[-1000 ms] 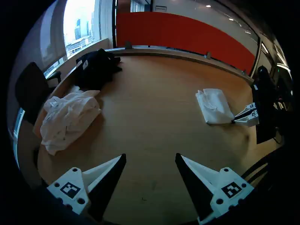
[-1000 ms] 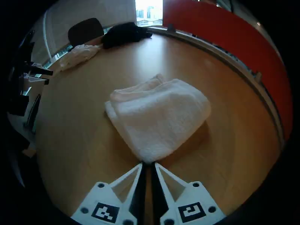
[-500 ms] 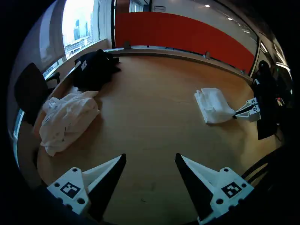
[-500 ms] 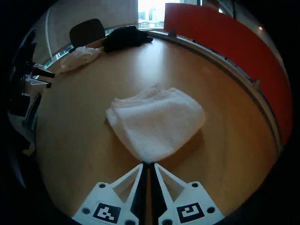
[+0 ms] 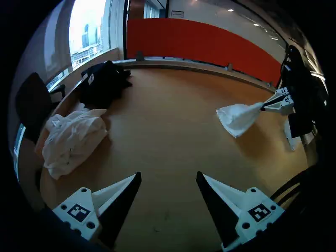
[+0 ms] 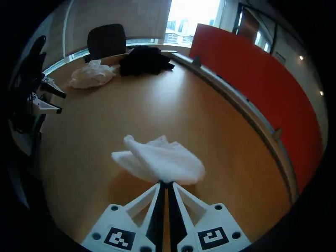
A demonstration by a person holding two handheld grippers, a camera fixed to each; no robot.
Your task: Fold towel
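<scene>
A small folded white towel [image 6: 161, 164] hangs lifted off the wooden table [image 6: 126, 109], pinched at one corner by my right gripper [image 6: 168, 183], which is shut on it. The left gripper view has the same towel [image 5: 237, 117] at the far right, dangling from the right gripper [image 5: 263, 107] just above the tabletop. My left gripper [image 5: 168, 174] stays low over the near part of the table, open, with nothing between its fingers. It appears again at the left edge of the right gripper view as the left gripper [image 6: 62, 103].
A crumpled pile of white cloth [image 5: 71, 138] lies at the table's left edge, with a black garment [image 5: 103, 80] behind it. A dark chair [image 5: 31, 105] stands beyond that edge. A red panel [image 5: 201, 42] runs along the far side. Another white cloth [image 5: 292, 136] lies at the right edge.
The right gripper has risen with the towel's corner in it, so the towel left the table and now hangs. The left gripper has barely moved.
</scene>
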